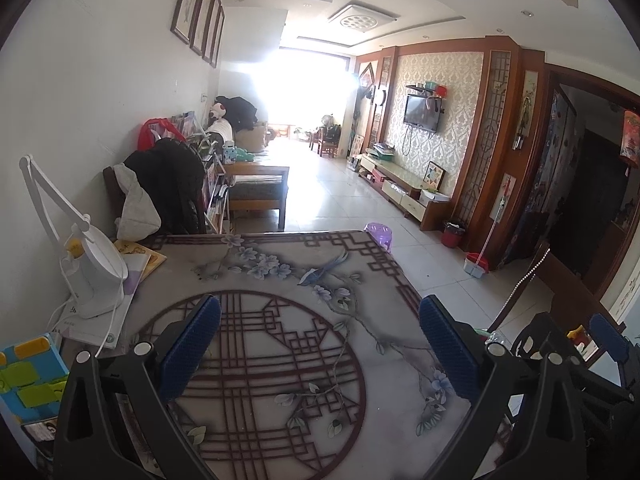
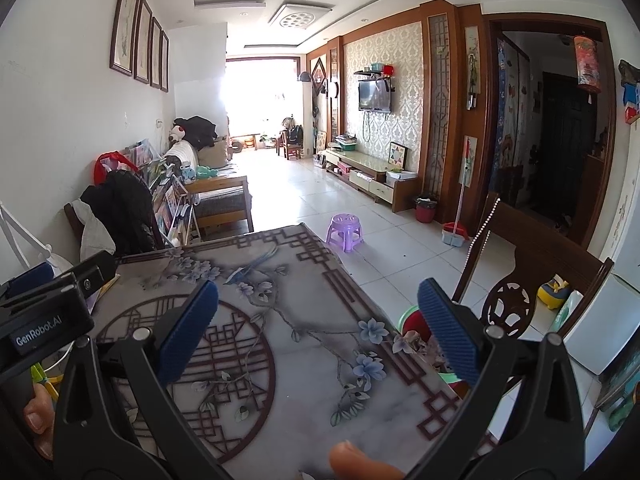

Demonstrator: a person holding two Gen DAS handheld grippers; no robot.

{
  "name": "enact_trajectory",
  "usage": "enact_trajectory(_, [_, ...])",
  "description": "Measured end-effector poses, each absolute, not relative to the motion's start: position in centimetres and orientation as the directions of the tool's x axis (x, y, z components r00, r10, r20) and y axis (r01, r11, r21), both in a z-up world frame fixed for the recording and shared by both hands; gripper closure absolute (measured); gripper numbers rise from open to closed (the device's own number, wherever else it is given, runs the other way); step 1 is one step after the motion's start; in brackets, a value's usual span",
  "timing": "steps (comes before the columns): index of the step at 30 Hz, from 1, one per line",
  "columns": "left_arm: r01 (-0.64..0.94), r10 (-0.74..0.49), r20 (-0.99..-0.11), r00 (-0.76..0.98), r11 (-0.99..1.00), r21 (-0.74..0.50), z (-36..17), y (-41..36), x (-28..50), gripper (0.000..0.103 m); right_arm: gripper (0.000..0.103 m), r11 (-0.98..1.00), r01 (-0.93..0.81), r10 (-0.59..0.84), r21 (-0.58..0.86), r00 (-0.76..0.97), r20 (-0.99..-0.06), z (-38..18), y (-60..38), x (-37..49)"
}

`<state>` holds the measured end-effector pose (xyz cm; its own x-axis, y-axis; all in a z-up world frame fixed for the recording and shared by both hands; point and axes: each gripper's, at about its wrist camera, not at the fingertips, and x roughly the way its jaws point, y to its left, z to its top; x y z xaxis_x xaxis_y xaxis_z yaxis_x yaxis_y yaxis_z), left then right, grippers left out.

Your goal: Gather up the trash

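Note:
My left gripper [image 1: 320, 344] is open and empty above the patterned table [image 1: 280, 280]. My right gripper [image 2: 318, 332] is open and empty over the table's right edge [image 2: 360, 304]. A bin with a green rim [image 2: 414, 320] holding crumpled trash stands on the floor just beyond that edge, partly behind my right finger. No loose trash shows on the tabletop. The right gripper shows at the right edge of the left wrist view [image 1: 580, 360], and the left gripper's body shows at the left of the right wrist view [image 2: 48, 312].
A white desk lamp [image 1: 92, 264] and books [image 1: 140, 260] sit at the table's left, with a colourful toy [image 1: 28, 376] near the corner. A wooden chair [image 2: 532, 280] stands right of the table, a purple stool [image 2: 345, 229] beyond. A clothes-draped chair [image 1: 168, 188] stands behind.

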<state>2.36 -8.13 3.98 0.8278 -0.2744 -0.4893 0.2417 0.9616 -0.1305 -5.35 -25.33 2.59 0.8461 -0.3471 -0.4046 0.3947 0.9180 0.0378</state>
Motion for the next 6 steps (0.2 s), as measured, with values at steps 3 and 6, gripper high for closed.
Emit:
enact_trajectory(3, [0.218, -0.271, -0.512, 0.815, 0.963, -0.161, 3.63, -7.58, 2.99, 0.008, 0.005, 0.917, 0.396, -0.347, 0.045, 0.85, -0.397, 2.97, -25.47, -5.19])
enact_trajectory(6, [0.202, -0.251, -0.514, 0.82, 0.968, -0.15, 3.48, -7.31, 3.18, 0.008, 0.005, 0.918, 0.394, -0.346, 0.047, 0.852, -0.393, 3.14, -25.54, -5.15])
